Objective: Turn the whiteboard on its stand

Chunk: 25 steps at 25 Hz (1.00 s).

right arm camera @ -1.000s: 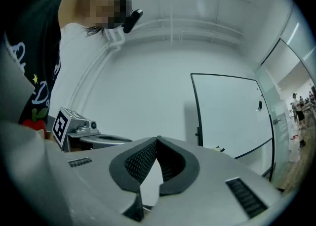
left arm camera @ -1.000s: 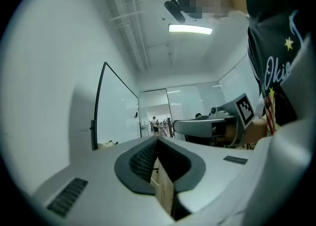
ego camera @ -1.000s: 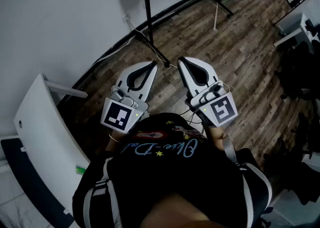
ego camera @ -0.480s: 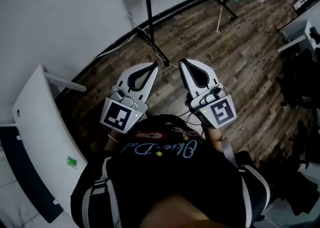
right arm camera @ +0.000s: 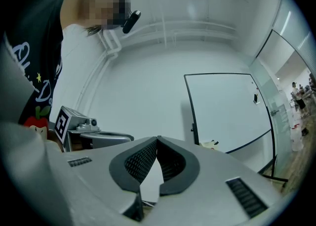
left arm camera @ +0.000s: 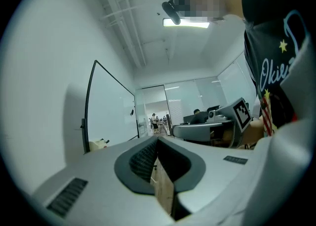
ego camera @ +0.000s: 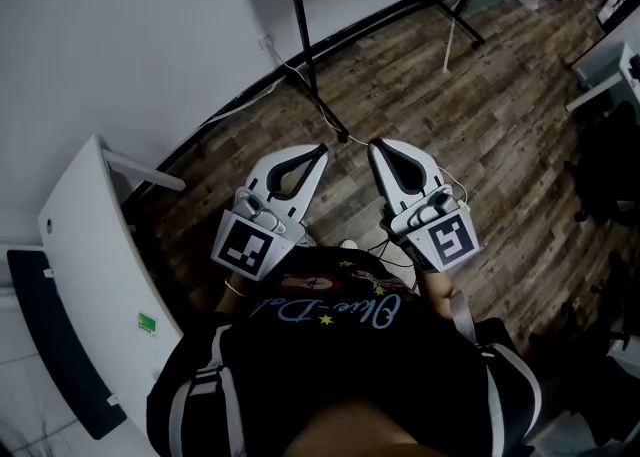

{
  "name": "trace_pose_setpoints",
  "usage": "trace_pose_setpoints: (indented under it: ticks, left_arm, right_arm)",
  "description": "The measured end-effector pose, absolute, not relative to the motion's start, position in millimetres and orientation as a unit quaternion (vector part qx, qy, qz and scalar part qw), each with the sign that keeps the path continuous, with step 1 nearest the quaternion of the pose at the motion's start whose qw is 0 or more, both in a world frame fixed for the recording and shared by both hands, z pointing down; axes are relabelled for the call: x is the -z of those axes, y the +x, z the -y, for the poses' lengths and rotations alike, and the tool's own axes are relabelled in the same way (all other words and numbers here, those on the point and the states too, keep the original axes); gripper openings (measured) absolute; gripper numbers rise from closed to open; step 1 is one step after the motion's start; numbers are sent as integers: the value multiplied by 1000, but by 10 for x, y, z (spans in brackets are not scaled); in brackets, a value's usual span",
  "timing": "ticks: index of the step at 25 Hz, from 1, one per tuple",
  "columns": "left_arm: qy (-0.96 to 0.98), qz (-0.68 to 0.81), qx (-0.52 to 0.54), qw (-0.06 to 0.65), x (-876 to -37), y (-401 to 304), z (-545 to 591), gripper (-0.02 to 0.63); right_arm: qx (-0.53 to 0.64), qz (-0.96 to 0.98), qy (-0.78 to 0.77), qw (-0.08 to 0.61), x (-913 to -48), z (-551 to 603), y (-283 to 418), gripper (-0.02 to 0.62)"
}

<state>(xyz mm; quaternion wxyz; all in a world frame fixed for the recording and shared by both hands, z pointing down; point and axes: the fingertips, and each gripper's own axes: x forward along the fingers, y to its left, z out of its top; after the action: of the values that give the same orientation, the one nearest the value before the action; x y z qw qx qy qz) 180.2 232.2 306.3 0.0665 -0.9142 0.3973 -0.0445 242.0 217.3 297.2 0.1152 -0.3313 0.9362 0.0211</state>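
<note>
Left claw (ego camera: 320,150) and right claw (ego camera: 376,146) are both closed tip to tip and hold nothing, side by side above the brown wood-plank floor (ego camera: 480,95). Only the gripper views show the face of the black-framed white whiteboard (right arm camera: 227,111), upright by the white wall with its length running along it. The head view shows just its black metal stand (ego camera: 303,5).

Black shirt (left arm camera: 276,67): pale cursive script, seems to start "Ok", rest unreadable. Green sticker (ego camera: 148,323) on white panel (ego camera: 90,235), near left: print too small. Cubes on left gripper (ego camera: 322,149) and right gripper (ego camera: 376,144): code squares, no letters.
</note>
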Motion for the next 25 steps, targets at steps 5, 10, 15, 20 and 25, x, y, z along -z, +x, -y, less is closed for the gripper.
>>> trace_pose_setpoints:
  ticks: [5, 10, 15, 20, 25]
  left_arm:
    - [-918, -391, 36, 55, -3091, 1858, -2235, 5]
    - [-922, -382, 31, 52, -3120, 1913, -2087, 5]
    - [-923, -382, 23, 46, -3095, 1898, -1869, 5]
    - [-923, -383, 6, 39, -3087, 1790, -1647, 5]
    - [-926, -376, 7, 42, -3105, 1723, -1415, 5]
  right_arm:
    - [-21, -935, -338, 108, -3024, -2158, 2475, 34]
    - [-26, -932, -347, 101, -3026, -2054, 2530, 34]
    - [-31, -929, -355, 97, -2989, -1902, 2529, 34]
    - [-35, -928, -361, 91, -2971, -1704, 2443, 34]
    - [-38, -928, -359, 89, -2966, -1489, 2307, 34]
